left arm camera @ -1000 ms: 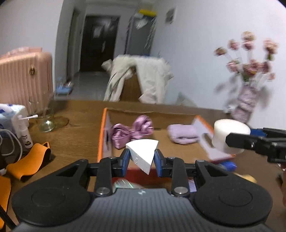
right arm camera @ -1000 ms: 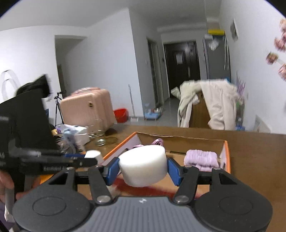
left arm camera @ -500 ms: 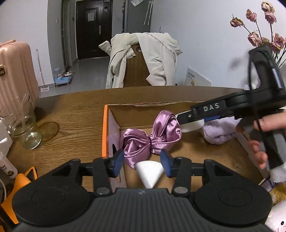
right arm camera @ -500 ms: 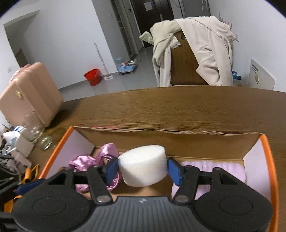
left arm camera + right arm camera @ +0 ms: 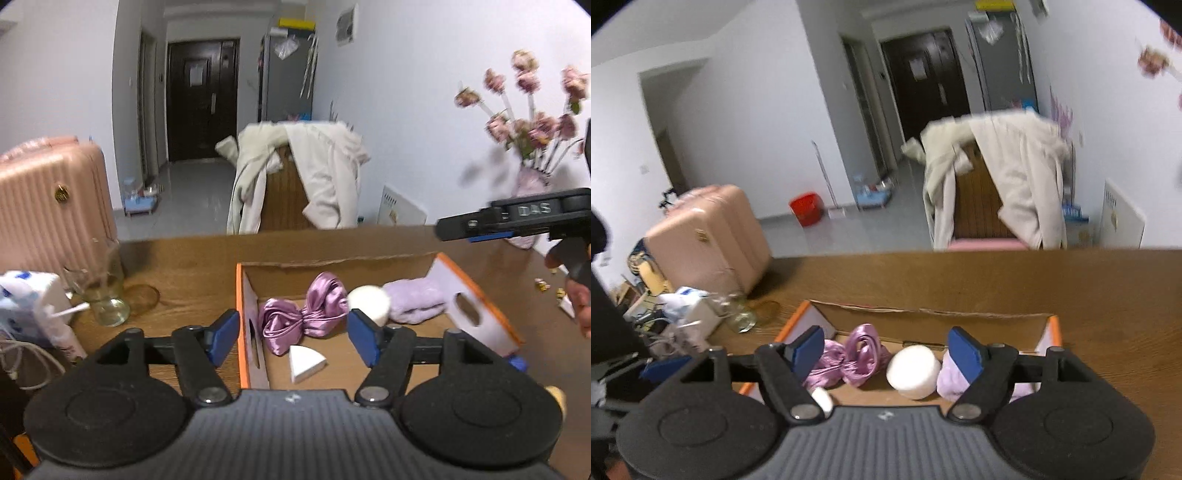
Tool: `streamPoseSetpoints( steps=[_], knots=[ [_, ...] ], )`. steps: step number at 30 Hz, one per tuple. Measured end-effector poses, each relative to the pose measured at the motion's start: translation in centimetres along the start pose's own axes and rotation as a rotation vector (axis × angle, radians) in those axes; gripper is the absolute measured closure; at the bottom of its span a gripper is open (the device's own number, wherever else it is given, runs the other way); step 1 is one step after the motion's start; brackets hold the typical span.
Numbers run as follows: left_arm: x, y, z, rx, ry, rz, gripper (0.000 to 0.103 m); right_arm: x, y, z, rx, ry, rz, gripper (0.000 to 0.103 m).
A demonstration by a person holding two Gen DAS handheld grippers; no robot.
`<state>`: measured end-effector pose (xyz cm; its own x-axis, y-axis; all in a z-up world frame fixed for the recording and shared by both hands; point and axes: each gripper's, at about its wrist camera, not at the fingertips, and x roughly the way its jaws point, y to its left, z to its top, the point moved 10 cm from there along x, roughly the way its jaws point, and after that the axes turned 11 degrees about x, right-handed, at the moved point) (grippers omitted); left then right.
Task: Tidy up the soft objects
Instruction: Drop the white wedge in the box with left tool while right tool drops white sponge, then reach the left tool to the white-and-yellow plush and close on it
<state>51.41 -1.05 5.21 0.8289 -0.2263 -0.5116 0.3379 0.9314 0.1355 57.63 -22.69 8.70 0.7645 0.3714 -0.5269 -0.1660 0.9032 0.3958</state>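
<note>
An orange-rimmed cardboard box (image 5: 240, 295) sits on the wooden table. Inside lie a purple satin bow (image 5: 306, 314), a white wedge sponge (image 5: 304, 363), a white round sponge (image 5: 369, 304) and a lilac towel (image 5: 413, 301). My left gripper (image 5: 293, 338) hovers over the box's near edge, jaws opening, nothing pressed between the pads. My right gripper (image 5: 886, 350) is also opening above the box (image 5: 923, 312); the round sponge (image 5: 914, 371) rests below it, free of the pads, between the bow (image 5: 857, 354) and the towel (image 5: 947, 380). The right gripper (image 5: 454, 227) also shows at the upper right.
A glass jar (image 5: 107, 295) and a white pack (image 5: 29, 306) stand left of the box. A pink suitcase (image 5: 51, 206) is behind the table's left edge, a coat-draped chair (image 5: 299, 181) behind the far edge. A flower vase (image 5: 532, 173) stands at the back right.
Both sponges left the jaws and now lie in the box. Both grippers opened wider and drew back from the box; the right one swung off to the right.
</note>
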Motion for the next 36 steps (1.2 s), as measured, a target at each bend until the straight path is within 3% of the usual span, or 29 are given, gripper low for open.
streamPoseSetpoints(
  steps=[6, 13, 20, 26, 36],
  knots=[
    [-8.1, -3.8, -1.4, 0.012, -0.096, -0.019, 0.024, -10.4, 1.0, -4.1, -0.103, -0.096, 0.03, 0.023],
    [-14.6, -8.8, -6.4, 0.004, -0.158, 0.004, 0.016, -18.7, 1.4, -14.2, -0.219, -0.191, 0.01, 0.017],
    [-18.1, -12.6, -12.0, -0.077, -0.131, -0.013, 0.012, -22.9, -0.8, -23.3, -0.104, -0.199, -0.002, 0.017],
    [-18.4, -14.3, -14.2, -0.048, -0.081, -0.006, 0.011, -25.0, -3.5, -27.6, -0.007, -0.178, -0.025, 0.017],
    [-12.5, -17.8, -11.8, -0.046, -0.054, -0.102, 0.011, -23.5, -6.8, -25.8, 0.123, -0.214, 0.003, 0.018]
  ],
)
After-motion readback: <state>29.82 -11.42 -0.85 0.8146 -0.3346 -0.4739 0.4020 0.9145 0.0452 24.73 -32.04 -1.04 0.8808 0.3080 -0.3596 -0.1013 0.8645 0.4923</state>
